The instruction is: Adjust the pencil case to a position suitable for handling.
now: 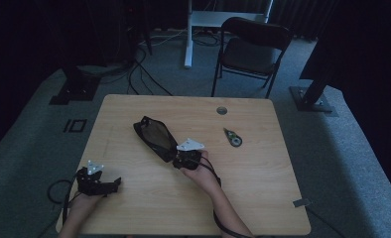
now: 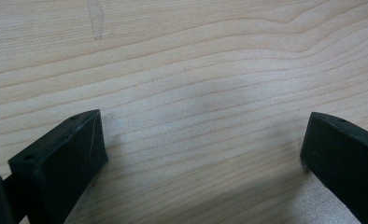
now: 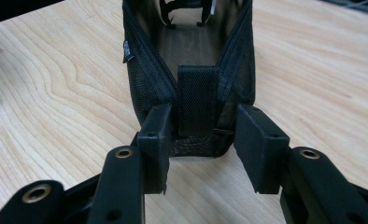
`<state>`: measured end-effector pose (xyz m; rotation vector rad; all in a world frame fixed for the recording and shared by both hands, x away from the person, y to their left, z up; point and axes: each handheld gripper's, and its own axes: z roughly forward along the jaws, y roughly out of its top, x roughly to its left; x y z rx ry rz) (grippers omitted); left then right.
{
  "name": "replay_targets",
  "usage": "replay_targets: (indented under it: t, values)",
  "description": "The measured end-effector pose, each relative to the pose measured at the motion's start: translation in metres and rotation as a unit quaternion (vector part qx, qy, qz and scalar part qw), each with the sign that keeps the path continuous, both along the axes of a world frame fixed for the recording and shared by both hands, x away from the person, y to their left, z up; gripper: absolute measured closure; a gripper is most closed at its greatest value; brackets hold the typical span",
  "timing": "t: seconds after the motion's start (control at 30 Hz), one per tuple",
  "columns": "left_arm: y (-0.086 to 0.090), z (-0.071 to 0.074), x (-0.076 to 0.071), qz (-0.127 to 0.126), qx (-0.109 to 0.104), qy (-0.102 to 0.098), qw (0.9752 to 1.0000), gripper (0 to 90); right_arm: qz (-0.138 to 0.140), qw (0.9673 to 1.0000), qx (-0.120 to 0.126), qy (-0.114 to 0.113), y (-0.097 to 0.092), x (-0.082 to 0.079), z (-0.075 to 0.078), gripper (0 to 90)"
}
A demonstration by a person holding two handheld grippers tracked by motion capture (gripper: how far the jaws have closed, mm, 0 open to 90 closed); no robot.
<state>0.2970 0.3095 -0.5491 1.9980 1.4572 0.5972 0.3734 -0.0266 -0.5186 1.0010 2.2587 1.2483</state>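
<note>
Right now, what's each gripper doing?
Left gripper: open, empty, over the table.
Right gripper: jaws around the black mesh pouch end; firm grip unclear.

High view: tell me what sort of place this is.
Probably a lab or studio set up for recording, not a home: a bare wooden table on grey carpet, black stand bases with loose cables on the floor, dark curtains behind, and a lone folding chair.

Mesh pouch [image 1: 155, 138] mid-table [image 1: 263, 198] — tape dispenser [image 1: 232, 137] to its right, well apart.
</note>
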Motion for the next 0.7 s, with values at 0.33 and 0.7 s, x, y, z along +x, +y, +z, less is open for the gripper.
replay_targets:
  t: [0.33,0.7]
  values:
    - [0.0,0.0,0.0,0.0,0.0,0.0,1.0,0.2,0.0,0.9998,-0.019,0.008,0.0062,0.0046,-0.0054,71.7]
    - [0.0,0.0,0.0,0.0,0.0,0.0,1.0,0.2,0.006,0.9995,-0.028,0.012,0.0012,0.0046,-0.0026,72.8]
